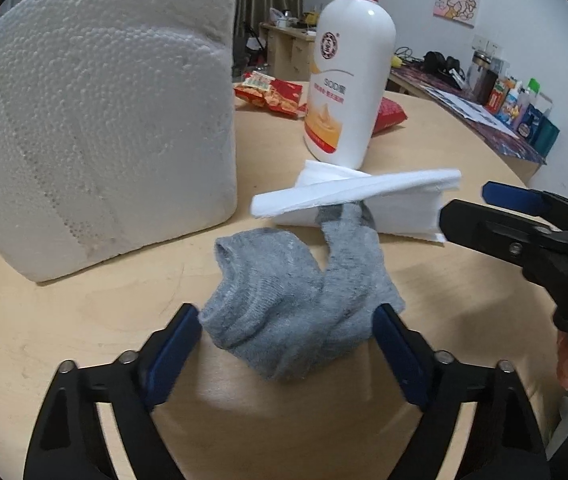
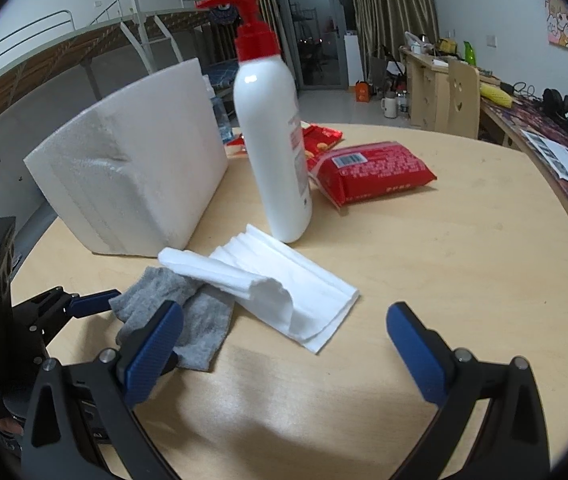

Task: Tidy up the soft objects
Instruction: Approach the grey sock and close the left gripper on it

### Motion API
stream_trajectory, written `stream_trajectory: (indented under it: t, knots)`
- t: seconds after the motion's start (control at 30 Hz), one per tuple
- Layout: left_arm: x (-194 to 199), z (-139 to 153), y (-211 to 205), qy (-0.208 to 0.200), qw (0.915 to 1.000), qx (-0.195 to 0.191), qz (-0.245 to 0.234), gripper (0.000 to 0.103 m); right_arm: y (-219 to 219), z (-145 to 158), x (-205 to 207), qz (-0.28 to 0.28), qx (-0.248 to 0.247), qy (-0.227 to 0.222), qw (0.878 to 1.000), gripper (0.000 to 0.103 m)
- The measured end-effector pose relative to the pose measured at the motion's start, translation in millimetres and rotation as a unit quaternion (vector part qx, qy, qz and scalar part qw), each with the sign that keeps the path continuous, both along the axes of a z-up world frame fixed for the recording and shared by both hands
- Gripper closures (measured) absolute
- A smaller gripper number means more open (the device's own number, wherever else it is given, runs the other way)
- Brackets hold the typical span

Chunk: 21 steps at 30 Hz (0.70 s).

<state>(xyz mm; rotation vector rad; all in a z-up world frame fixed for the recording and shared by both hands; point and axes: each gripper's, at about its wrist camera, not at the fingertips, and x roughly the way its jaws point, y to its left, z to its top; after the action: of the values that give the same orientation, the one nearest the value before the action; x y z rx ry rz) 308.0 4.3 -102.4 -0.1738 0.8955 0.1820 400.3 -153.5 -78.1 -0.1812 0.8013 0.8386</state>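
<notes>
the white pump bottle [image 1: 348, 80] with the red pump head reads "sod" on its cream-and-orange label; the small characters under it are too fine for me to read. behind it lie red crinkly snack packets [image 2: 372, 174], one with a barcode sticker. the grey sock [image 1: 296, 308], ribbed knit and bunched up, sits on the pale wooden table [image 1: 83, 320] right between my left gripper [image 1: 288, 332] pads, which stand wide at either side of it; i cannot tell if they press it. its toe end runs under the folded white tissue [image 2: 284, 292], soft and layered. my right gripper [image 2: 284, 340] is spread wide, empty, near the tissue's edge. a pebbly white foam block [image 1: 99, 120] stands at left.
</notes>
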Motion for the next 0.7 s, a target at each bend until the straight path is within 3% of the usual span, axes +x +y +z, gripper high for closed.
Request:
stream_trajectory:
  t: [0.13, 0.2, 0.27, 0.37, 0.7]
  knots:
    - [1.0, -0.5, -2.5, -0.004, 1.0000, -0.004, -0.008, 0.028, 0.9, -2.8, 3.3, 0.002, 0.001, 0.008, 1.000, 0.000]
    - [0.2, 0.7, -1.6, -0.010, 0.9999, -0.010, -0.008, 0.040, 2.8, -3.7, 4.4, 0.006, 0.004, 0.013, 1.000, 0.000]
    - [-2.0, 2.6, 1.1, -0.018, 0.9995, -0.024, -0.010, 0.042, 5.5, -5.0, 5.1, 0.008, 0.002, 0.017, 1.000, 0.000]
    - [-3.8, 3.3, 2.5, -0.024, 0.9990, -0.035, -0.012, 0.057, 8.6, -6.1, 5.3, 0.013, 0.000, 0.018, 1.000, 0.000]
    - [-8.1, 4.7, 0.8, -0.038, 0.9964, -0.066, -0.036, 0.090, 11.8, -4.9, 8.1, 0.014, 0.003, 0.016, 1.000, 0.000]
